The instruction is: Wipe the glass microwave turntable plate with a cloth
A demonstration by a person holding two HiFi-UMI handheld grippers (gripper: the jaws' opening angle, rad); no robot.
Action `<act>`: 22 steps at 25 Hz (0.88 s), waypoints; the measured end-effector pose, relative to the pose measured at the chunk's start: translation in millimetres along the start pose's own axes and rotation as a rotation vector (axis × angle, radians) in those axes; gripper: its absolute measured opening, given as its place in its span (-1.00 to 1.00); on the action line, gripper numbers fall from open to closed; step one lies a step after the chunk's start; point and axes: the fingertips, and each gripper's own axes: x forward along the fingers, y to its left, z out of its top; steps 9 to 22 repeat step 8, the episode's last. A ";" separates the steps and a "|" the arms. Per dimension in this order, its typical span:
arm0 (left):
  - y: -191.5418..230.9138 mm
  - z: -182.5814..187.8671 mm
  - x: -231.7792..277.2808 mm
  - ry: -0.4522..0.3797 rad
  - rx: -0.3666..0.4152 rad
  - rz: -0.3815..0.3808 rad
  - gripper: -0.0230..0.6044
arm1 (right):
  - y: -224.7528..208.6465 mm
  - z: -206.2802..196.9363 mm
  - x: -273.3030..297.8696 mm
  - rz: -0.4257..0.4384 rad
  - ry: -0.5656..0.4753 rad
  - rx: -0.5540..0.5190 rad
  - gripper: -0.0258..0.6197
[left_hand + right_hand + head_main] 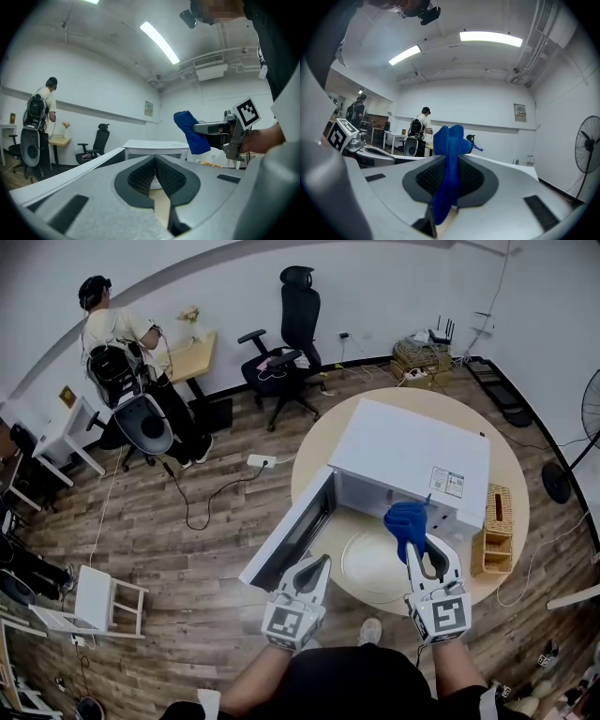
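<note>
**A:** Where's the glass plate (375, 563)?

**B:** Lower middle of the frame, flat on the round counter (314, 474), just in front of the microwave (412, 460) mouth and close to the counter's near edge. The open door (291, 535) swings out past the edge on its left, and a wicker basket (497, 531) stands at its right with a strip of bare counter between them.

**A:** How does it look?

**B:** Clear and round, a pale rim, with the tan counter showing through.

**A:** And the grippers?

**B:** The right gripper (419, 554) hovers over the plate's right rim, its fingers clamped on a bunched blue cloth (405, 519) that sticks out past the tips. The left gripper (314, 570) sits at the plate's left by the door, fingers pressed together with nothing between them.
</note>
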 end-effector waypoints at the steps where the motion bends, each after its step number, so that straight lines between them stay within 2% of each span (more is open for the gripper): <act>1: -0.3 0.1 0.2 0.001 0.001 0.000 -0.91 | -0.4 -0.1 -0.1 0.000 0.001 0.000 -0.70; 22: -2.4 -0.2 1.1 0.000 -0.002 0.002 -0.91 | -3.1 0.9 -0.6 0.003 -0.002 -0.003 -0.70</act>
